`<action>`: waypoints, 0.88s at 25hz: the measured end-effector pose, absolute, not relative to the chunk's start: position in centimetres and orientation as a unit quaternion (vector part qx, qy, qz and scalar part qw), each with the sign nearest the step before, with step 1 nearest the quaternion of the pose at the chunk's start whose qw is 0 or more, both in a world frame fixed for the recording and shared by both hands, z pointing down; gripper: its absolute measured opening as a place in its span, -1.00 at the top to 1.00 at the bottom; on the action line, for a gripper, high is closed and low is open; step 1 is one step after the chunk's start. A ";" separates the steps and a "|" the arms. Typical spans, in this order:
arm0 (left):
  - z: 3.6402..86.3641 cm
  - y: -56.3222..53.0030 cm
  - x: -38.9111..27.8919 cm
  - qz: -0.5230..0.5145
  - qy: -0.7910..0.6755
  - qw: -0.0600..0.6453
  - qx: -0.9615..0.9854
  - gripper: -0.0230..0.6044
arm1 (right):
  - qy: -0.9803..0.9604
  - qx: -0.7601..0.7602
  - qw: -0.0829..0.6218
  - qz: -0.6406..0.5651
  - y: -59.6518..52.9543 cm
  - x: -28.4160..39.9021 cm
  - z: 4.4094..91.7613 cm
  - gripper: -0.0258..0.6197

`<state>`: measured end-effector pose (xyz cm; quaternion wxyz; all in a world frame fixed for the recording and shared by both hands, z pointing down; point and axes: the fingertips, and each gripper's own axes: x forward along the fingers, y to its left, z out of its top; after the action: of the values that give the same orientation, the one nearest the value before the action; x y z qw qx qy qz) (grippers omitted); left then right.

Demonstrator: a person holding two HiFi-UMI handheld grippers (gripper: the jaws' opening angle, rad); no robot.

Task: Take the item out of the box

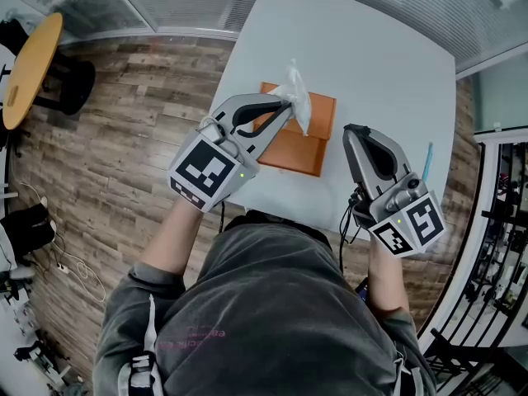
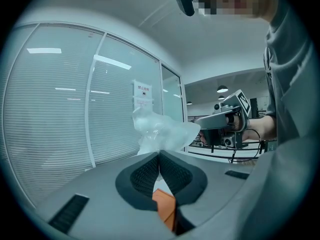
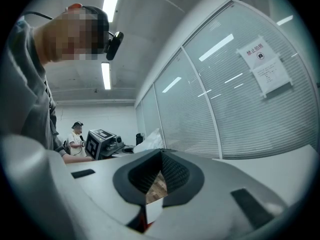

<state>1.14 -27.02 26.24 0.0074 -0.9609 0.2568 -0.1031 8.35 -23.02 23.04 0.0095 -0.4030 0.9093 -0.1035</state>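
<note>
An orange box lies on the white table. My left gripper is shut on a crumpled clear plastic bag, held above the box's left part. In the left gripper view the bag sticks up past the closed left gripper, with the orange box below. My right gripper hovers just right of the box, jaws together with nothing between them. The right gripper view shows the right gripper shut, and the bag beyond it.
A thin blue stick lies near the table's right edge. Wooden floor spreads to the left, with a round yellow table at far left. Glass walls with blinds stand behind the table. Another person stands far off.
</note>
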 end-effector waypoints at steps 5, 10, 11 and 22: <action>26.5 -27.1 1.2 -0.104 0.256 0.006 -0.961 0.89 | 0.911 -0.398 0.006 -0.103 -23.2 8.1 23.1 0.91; 26.4 -26.6 1.2 -0.105 0.257 0.006 -0.961 0.89 | 0.912 -0.398 0.005 -0.103 -22.6 8.1 23.0 0.91; 26.4 -26.4 1.3 -0.105 0.256 0.006 -0.961 0.89 | 0.912 -0.398 0.004 -0.103 -22.5 8.0 23.0 0.91; 26.6 -26.3 1.4 -0.109 0.254 0.002 -0.961 0.89 | 0.913 -0.395 0.002 -0.104 -22.3 8.0 23.0 0.91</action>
<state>1.37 -26.29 26.61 0.0015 -0.9611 0.2535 -0.1094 7.99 -22.29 22.96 0.0023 -0.3948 0.9129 -0.1037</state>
